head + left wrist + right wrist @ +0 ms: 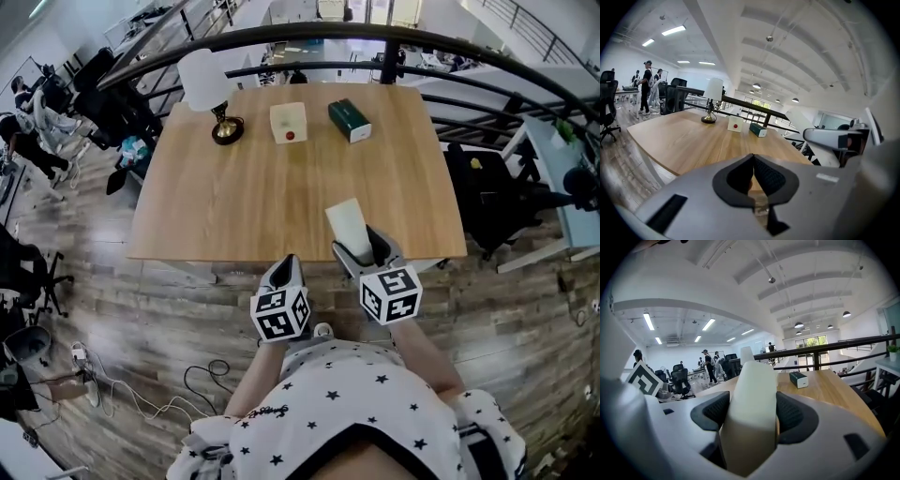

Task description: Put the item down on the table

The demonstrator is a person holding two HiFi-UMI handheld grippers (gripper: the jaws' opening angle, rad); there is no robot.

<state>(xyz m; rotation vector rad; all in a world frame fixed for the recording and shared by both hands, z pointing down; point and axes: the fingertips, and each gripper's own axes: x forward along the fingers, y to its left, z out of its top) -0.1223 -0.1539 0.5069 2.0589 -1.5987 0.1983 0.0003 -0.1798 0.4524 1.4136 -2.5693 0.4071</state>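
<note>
My right gripper (362,246) is shut on a cream-white box (345,221); in the right gripper view the box (752,408) fills the gap between the black pads and both press on its sides. It hangs over the near right part of the wooden table (234,206). My left gripper (288,270) sits at the table's front edge, shut with nothing in it; its pads (765,174) meet at the tips in the left gripper view.
At the table's far side stand a lamp with a white shade (208,86), a white box with a red dot (288,122) and a dark green box (349,120). A black railing (394,42) curves behind. Office chairs and people are off to the left.
</note>
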